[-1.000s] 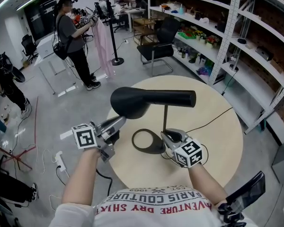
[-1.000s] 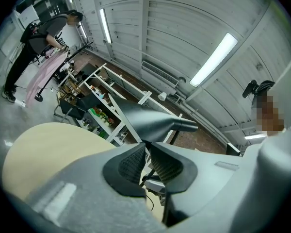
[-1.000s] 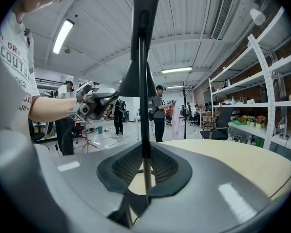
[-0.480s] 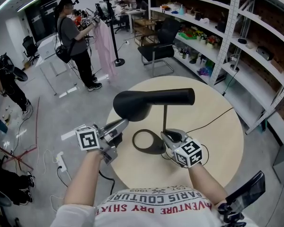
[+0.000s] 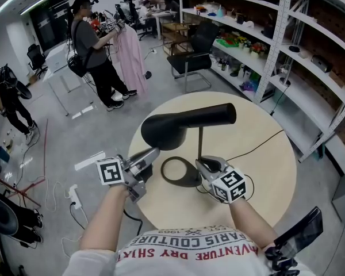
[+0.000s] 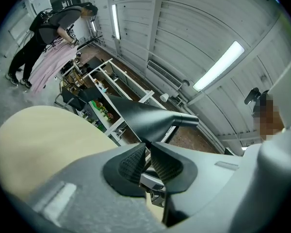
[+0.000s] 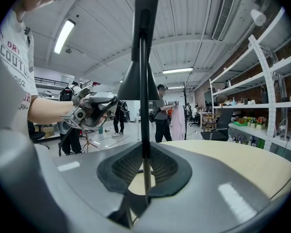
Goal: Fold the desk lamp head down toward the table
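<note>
The desk lamp is standing on the round bench [image 5: 264, 171], with its ring base [image 5: 181, 183] lying flat and its lamp head [image 5: 187, 122] being carried level above, not yet tipped down. The thin stem [image 5: 200, 142] is being clamped low down by the right hand-held gripper [image 5: 201, 164], so the lamp is being steadied. The left hand-held gripper [image 5: 152, 152] is being held just under the wide end of the head, clenched on nothing. The folding is judged to be only beginning. Next, the wide end is likely to need pressing or pulling downward while the stem is being kept from shifting.

In the right gripper view, the stem [image 7: 143, 81] is being shown pinched between the pads, a grip that is being masked by the marker cube in the head view. In the left gripper view, the lamp head [image 6: 145, 120] is being shown beyond the closed jaws, not between them. Whether it is being touched cannot be told.
</note>
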`<state>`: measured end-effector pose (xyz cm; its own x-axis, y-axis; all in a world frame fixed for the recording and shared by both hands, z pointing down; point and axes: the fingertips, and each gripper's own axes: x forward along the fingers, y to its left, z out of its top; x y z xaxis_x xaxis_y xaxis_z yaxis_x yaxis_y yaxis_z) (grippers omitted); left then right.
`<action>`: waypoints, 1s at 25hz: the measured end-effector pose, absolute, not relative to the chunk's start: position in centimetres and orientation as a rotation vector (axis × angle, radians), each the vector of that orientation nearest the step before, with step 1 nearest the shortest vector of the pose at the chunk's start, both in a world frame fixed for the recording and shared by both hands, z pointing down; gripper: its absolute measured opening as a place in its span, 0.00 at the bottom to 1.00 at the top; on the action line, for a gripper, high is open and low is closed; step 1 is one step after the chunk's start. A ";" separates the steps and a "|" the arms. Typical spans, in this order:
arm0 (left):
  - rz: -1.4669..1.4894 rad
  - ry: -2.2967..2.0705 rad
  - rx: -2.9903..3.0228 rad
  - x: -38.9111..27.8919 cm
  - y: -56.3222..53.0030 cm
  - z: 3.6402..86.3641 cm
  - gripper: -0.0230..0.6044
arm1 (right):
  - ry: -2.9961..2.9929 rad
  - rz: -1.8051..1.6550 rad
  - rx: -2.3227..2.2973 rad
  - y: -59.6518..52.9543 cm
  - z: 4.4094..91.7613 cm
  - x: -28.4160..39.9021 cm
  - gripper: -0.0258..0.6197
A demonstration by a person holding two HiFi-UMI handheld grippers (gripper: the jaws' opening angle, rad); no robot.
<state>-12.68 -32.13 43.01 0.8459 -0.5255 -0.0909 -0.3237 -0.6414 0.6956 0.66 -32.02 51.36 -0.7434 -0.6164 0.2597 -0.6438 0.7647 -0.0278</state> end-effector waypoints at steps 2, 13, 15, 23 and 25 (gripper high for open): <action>-0.372 -0.610 2.312 -12.8 -32.1 43.1 0.10 | -2.725 0.168 0.990 -32.0 51.3 0.5 0.11; -0.417 -0.527 2.241 -11.5 -31.1 43.5 0.10 | -2.722 0.156 0.992 -31.8 51.3 0.3 0.11; -0.419 -0.523 2.228 -11.5 -31.1 43.9 0.10 | -2.721 0.155 0.992 -31.9 51.3 0.3 0.11; -0.457 -0.478 2.201 -10.5 -30.7 43.8 0.09 | -2.723 0.141 1.001 -32.0 51.4 0.5 0.11; -0.453 -0.470 2.196 -10.4 -30.6 43.8 0.09 | -2.725 0.141 1.004 -32.0 51.3 0.4 0.11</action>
